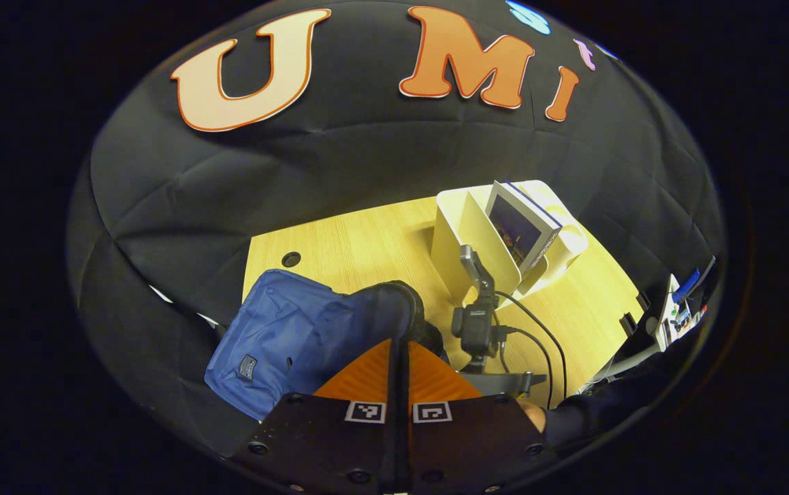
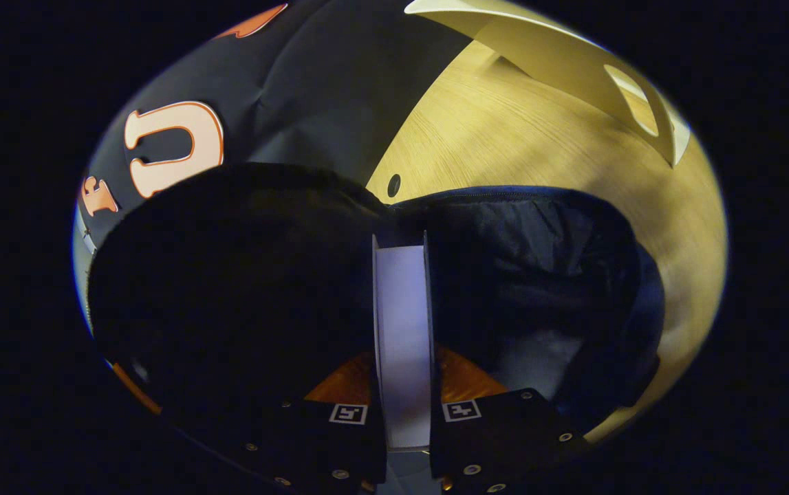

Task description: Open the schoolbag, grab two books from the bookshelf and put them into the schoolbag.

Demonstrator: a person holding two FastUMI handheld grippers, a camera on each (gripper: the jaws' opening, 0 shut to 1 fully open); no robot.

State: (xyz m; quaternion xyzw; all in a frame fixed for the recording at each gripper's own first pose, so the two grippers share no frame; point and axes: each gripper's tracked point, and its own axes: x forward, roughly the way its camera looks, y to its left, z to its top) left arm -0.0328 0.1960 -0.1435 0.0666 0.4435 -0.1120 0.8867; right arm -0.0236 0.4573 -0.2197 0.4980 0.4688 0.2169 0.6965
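Now clamped on a thin white-edged book [image 2: 402,323], the right tool [image 2: 401,247], fingers pressed to both covers, book reaching into the dark open mouth of the blue fabric schoolbag [image 2: 545,275] on the pale wooden desk [image 2: 504,137]. Left tool [image 1: 397,350] closed, fingers together, pinching the schoolbag's [image 1: 277,337] dark rim. Behind, a cream slotted bookshelf [image 1: 459,240] with one dark-covered book [image 1: 521,223] leaning inside.
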